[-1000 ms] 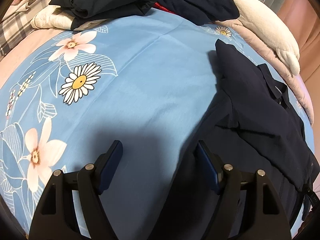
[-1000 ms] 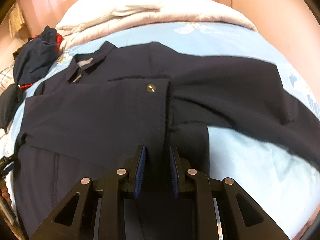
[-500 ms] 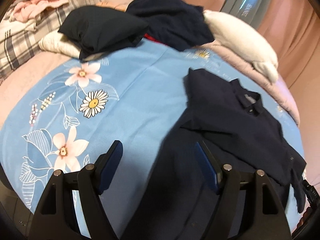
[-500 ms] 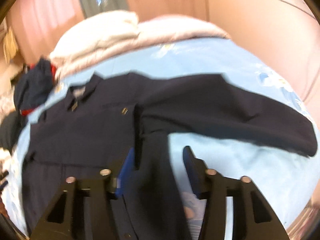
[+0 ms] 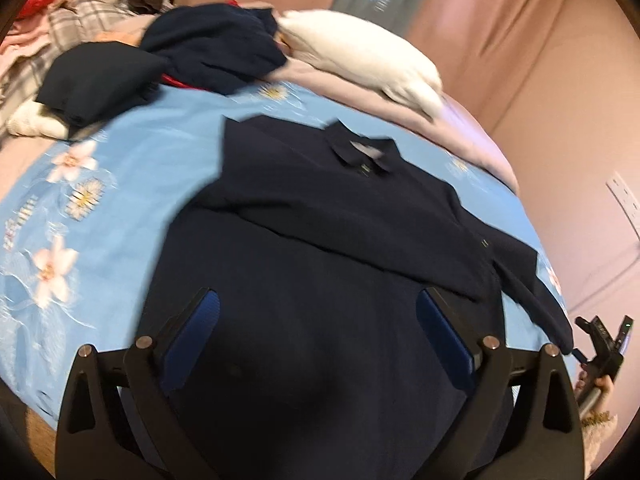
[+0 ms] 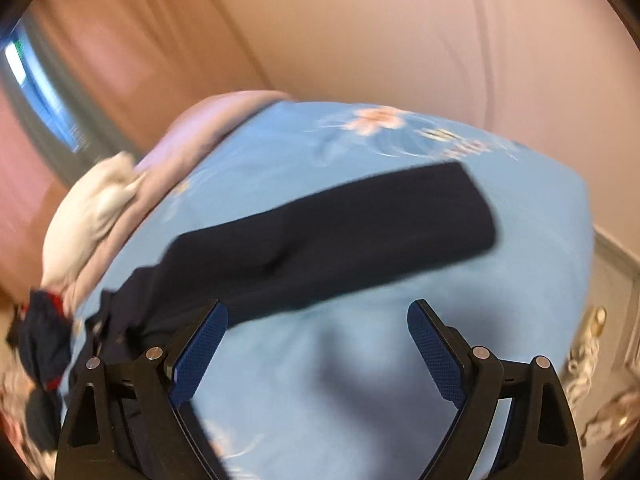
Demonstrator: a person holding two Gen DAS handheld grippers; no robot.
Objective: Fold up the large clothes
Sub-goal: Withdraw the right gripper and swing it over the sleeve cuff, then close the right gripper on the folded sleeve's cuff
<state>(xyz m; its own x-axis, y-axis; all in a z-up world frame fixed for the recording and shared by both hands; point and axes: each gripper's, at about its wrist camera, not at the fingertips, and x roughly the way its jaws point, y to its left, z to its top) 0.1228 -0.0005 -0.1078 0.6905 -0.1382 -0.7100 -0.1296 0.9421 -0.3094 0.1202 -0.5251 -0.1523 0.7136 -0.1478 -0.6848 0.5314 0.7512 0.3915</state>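
we see the large dark navy collared shirt point(image 5: 320, 240) lying flat on the light blue flower-print bedsheet point(image 5: 132, 184), collar toward the far end of the bed, near the white pillow point(image 5: 360, 56). one sleeve point(image 5: 280, 200) is folded in across the chest. in the right wrist view the other long sleeve point(image 6: 340, 228) lies stretched out straight over the sheet, cuff end pointing away from the shirt body, toward the flower print on the far side.

left gripper point(image 5: 318, 340): jaws wide and opening further, blue pads well apart, nothing clamped btw them. it hangs over the lower body of the shirt; fabric shows in the gap but we see no pad pressing on it.

right gripper point(image 6: 318, 344): jaws wide and opening, empty. bare blue sheet shows btw the pads; the outstretched sleeve lies just beyond the tips, near the left-hand pad. touching or not: can't tell, frame is blurred.

other items: a heap of dark navy clothes point(image 5: 208, 48) w/ a bit of red at the far left of the bed, beside a folded dark garment point(image 5: 96, 76). pale lilac quilt point(image 5: 360, 104) under the pillow. pink curtains point(image 5: 500, 12) behind. in the left wrist view, at the right edge, part of the right gripper is seen in a hand point(image 5: 600, 384).
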